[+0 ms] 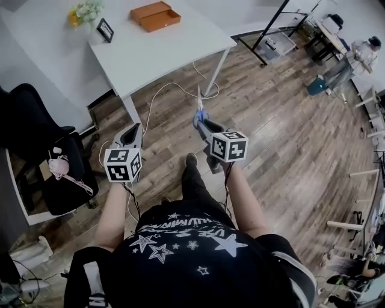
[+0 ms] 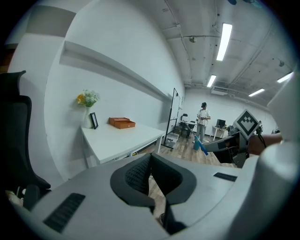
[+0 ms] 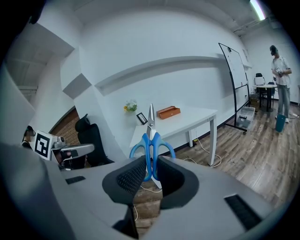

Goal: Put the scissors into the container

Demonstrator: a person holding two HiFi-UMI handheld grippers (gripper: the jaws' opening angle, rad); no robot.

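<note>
Right tongs (image 3: 150,174) are clamped on the blue handles of the scissors (image 3: 151,140). I hold them over the wooden floor (image 1: 289,138), short of the white worktop's (image 1: 162,54) front edge, blades pointing toward it. My left tongs (image 2: 150,161) are closed together on nothing. The orange container (image 1: 155,16) sits near the worktop's back edge.

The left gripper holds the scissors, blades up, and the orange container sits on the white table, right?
No: the right gripper holds the scissors, as the right gripper view shows. Blades up and the orange container on the white table are correct.
</note>
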